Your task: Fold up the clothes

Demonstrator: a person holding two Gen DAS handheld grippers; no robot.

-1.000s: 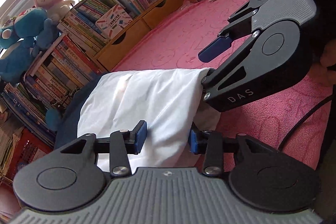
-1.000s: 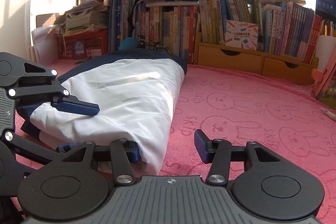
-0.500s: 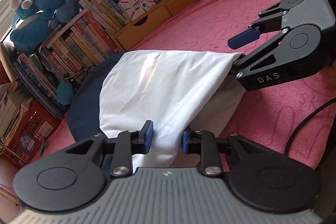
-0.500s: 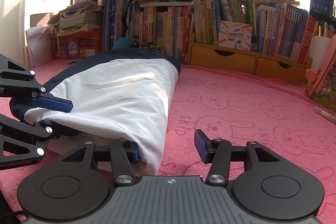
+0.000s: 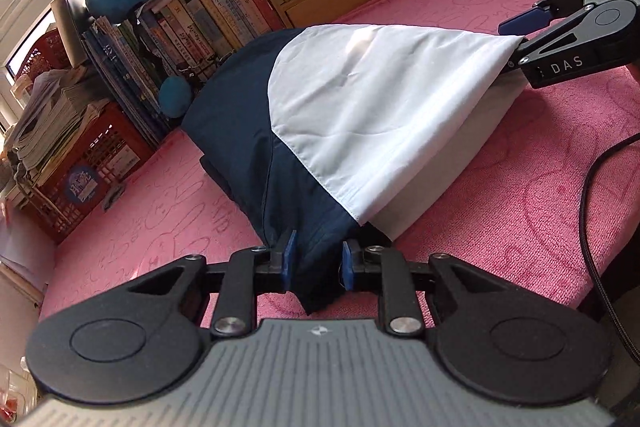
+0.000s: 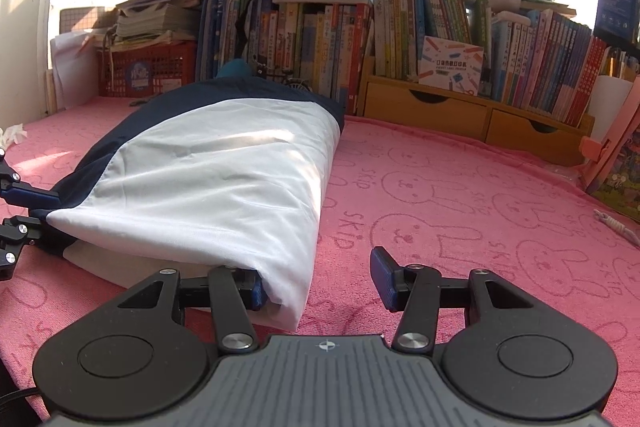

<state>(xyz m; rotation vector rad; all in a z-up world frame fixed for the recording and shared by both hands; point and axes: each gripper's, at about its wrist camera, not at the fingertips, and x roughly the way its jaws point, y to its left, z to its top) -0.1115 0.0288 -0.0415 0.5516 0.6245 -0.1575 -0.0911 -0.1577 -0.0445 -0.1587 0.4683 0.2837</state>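
Pinching the navy corner of the folded garment (image 5: 360, 115), left gripper (image 5: 316, 261) has just been closing, pads on the cloth. Right gripper (image 6: 320, 281) stands half open, left pad against the white fold's corner, right pad free. Garment lies mid-mat on the pink mat (image 6: 460, 195).

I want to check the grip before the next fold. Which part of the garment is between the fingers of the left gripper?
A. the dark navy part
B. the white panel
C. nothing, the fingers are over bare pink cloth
A: in the left wrist view the left gripper has the garment's navy part between its fingers.
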